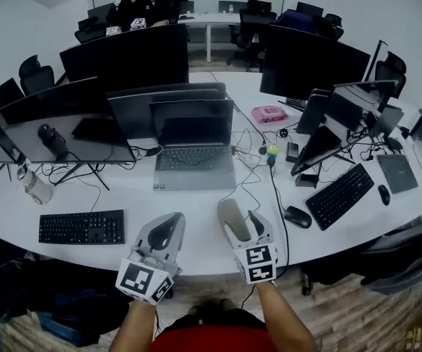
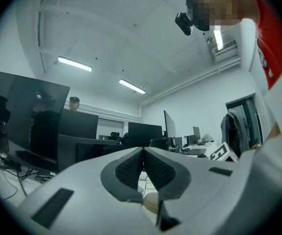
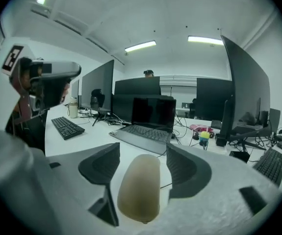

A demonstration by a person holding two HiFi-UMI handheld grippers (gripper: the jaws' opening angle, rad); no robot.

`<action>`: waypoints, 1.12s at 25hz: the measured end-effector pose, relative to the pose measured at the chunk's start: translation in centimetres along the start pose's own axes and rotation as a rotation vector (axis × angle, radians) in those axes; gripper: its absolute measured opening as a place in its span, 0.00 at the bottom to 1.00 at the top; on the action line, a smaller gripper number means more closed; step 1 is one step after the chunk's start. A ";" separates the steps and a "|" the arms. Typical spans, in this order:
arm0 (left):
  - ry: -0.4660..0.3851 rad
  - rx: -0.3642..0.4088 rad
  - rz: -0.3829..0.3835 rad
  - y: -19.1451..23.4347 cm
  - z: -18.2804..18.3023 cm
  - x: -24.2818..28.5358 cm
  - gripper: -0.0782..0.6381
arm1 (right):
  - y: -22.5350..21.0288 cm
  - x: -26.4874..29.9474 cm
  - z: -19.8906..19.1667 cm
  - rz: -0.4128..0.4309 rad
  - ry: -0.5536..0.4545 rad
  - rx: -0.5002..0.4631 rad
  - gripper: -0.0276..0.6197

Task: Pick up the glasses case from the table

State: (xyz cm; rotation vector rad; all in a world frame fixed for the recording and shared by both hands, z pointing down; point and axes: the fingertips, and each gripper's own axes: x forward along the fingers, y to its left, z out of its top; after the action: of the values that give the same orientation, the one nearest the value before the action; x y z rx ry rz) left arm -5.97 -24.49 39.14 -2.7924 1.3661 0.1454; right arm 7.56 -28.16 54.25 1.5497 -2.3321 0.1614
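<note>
The beige, rounded glasses case (image 1: 232, 221) lies lengthwise on the white table (image 1: 196, 207) close to its front edge. My right gripper (image 1: 241, 222) stands around it. In the right gripper view the glasses case (image 3: 140, 190) fills the middle between the dark pads (image 3: 100, 164), with a narrow gap on each side, so my right gripper (image 3: 143, 151) is open. My left gripper (image 1: 164, 233) hovers just left of the case, over the table edge. In the left gripper view my left gripper (image 2: 143, 155) has its jaws pressed together on nothing.
A laptop (image 1: 194, 156) stands open straight ahead, with cables (image 1: 251, 169) trailing to its right. A black keyboard (image 1: 82, 226) lies to the left, a mouse (image 1: 297, 216) and a second keyboard (image 1: 340, 195) to the right. Monitors (image 1: 126, 56) line the back.
</note>
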 end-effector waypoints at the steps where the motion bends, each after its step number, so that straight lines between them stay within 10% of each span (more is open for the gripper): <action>1: 0.009 -0.001 0.005 0.1 -0.3 0.2 0.12 | -0.1 0.8 -0.9 0.003 0.025 0.004 0.51; 28: 0.088 -0.027 0.079 2.6 -3.7 0.3 0.12 | 0.3 7.7 -8.2 0.025 0.325 0.056 0.66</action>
State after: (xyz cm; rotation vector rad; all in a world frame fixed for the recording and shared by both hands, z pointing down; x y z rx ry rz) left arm -7.59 -26.59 42.79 -2.7995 1.5055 0.0430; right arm 6.34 -32.50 64.54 1.3995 -2.1076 0.4531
